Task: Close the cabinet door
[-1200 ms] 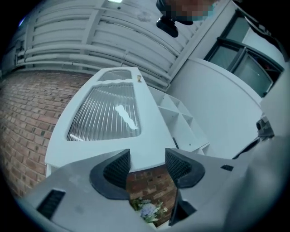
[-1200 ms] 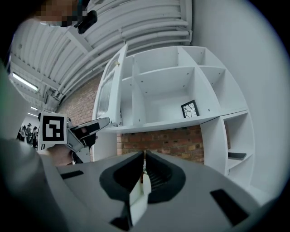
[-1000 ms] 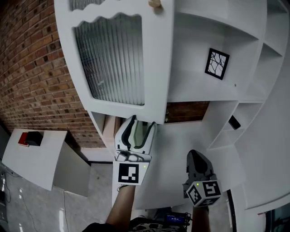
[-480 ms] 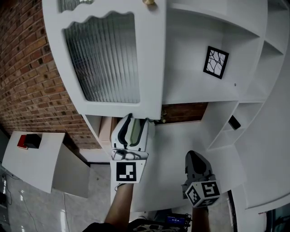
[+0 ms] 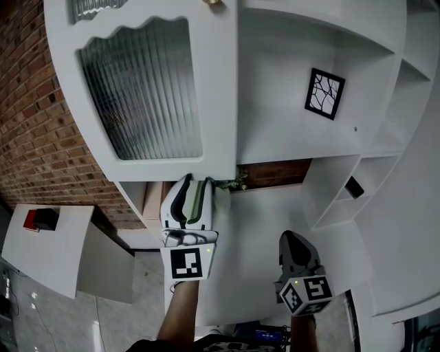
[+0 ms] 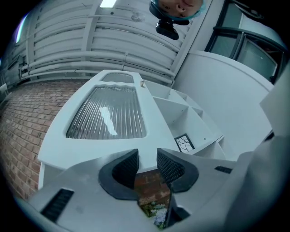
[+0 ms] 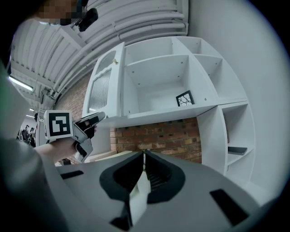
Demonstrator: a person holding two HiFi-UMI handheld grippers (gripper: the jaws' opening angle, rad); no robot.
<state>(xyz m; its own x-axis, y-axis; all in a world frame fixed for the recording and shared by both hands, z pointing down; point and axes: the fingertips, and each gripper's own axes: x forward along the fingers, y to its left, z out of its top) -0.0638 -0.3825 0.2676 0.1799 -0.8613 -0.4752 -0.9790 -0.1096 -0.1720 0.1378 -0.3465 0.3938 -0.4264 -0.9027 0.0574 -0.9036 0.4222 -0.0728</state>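
Note:
The white cabinet door [image 5: 137, 89] with a ribbed glass pane and a small knob [image 5: 215, 3] stands swung out from the white cabinet [image 5: 289, 137]. My left gripper [image 5: 196, 182] is open by a narrow gap, its fingertips [image 6: 129, 161] up against the door's bottom edge near the free corner. In the left gripper view the door [image 6: 108, 113] fills the space above the left gripper [image 6: 147, 158]. My right gripper [image 5: 295, 237] hangs lower and to the right, shut on nothing, away from the door. The right gripper view shows the right gripper [image 7: 144, 156], the door [image 7: 103, 88] edge-on and the left gripper [image 7: 88, 122].
A black-framed picture [image 5: 324, 93] leans in the open compartment. A small dark item [image 5: 355, 186] lies on a lower right shelf. A brick wall [image 5: 34, 137] runs behind and left. A white side table [image 5: 48, 254] carries a red and black thing [image 5: 40, 218]. Some flowers [image 5: 237, 184] show under the cabinet.
The door and my left gripper have shifted together to the left in the head view. The right gripper has stayed almost still.

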